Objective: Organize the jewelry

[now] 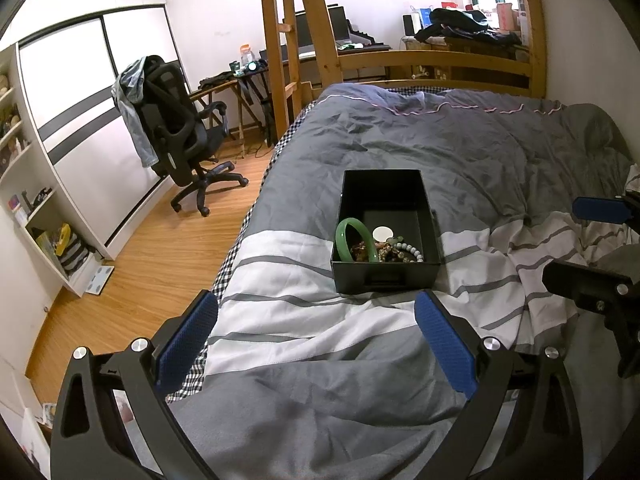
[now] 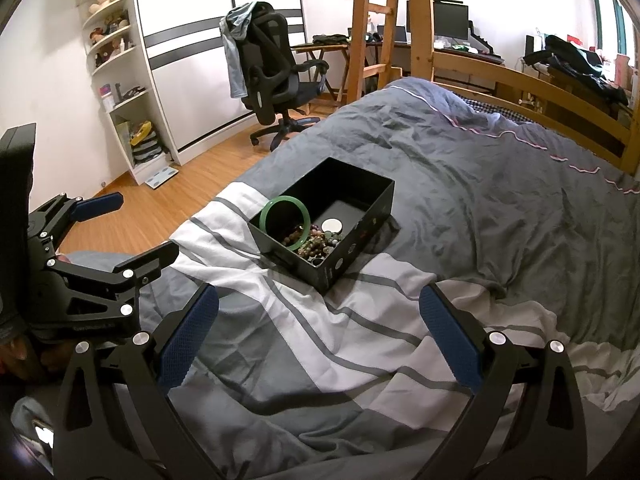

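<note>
Matt black box (image 1: 386,276), glossy smooth green bangle (image 1: 354,240), polished bead bracelets (image 2: 318,244), soft creased cloth duvet (image 1: 440,152), varnished wood bed frame (image 1: 436,62), smooth wood-look floor (image 1: 160,256), textured blue pads (image 1: 444,340) on matt black fingers

Both wrist cams look down over the bed (image 1: 400,140), sharing the black box (image 2: 352,196) just ahead.
</note>
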`<move>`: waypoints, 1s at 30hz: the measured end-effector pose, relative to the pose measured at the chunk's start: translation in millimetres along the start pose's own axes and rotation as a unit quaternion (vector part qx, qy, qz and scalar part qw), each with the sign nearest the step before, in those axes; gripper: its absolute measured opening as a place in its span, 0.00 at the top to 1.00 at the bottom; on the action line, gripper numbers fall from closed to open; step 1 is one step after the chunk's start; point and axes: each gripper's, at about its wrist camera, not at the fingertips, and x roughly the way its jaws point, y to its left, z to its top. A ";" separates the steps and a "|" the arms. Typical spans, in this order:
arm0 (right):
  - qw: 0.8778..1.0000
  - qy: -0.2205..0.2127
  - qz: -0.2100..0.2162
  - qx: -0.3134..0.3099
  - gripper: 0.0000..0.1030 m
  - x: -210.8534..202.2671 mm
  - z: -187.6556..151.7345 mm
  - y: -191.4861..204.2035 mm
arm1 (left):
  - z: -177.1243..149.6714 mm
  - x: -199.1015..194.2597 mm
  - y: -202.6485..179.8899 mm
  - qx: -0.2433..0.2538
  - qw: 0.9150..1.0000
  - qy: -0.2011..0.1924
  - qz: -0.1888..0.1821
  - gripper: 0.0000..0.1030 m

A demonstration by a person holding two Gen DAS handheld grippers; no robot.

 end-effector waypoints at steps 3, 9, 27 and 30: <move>1.000 0.000 0.000 0.001 0.04 0.1 -0.1 0.3 | -0.1 0.1 -0.7 0.001 1.000 -0.001 0.000 0.06; 1.000 0.001 0.000 0.001 0.04 0.0 0.3 -0.5 | -0.6 -0.5 -0.9 0.003 1.000 -0.001 -0.001 0.06; 1.000 0.003 0.003 0.001 0.04 1.7 -1.9 3.7 | -0.9 -0.5 -2.7 0.004 1.000 -0.002 -0.001 0.06; 1.000 0.002 0.002 0.002 0.04 1.5 -1.3 2.6 | -0.6 -0.7 -3.3 0.004 1.000 -0.002 0.001 0.06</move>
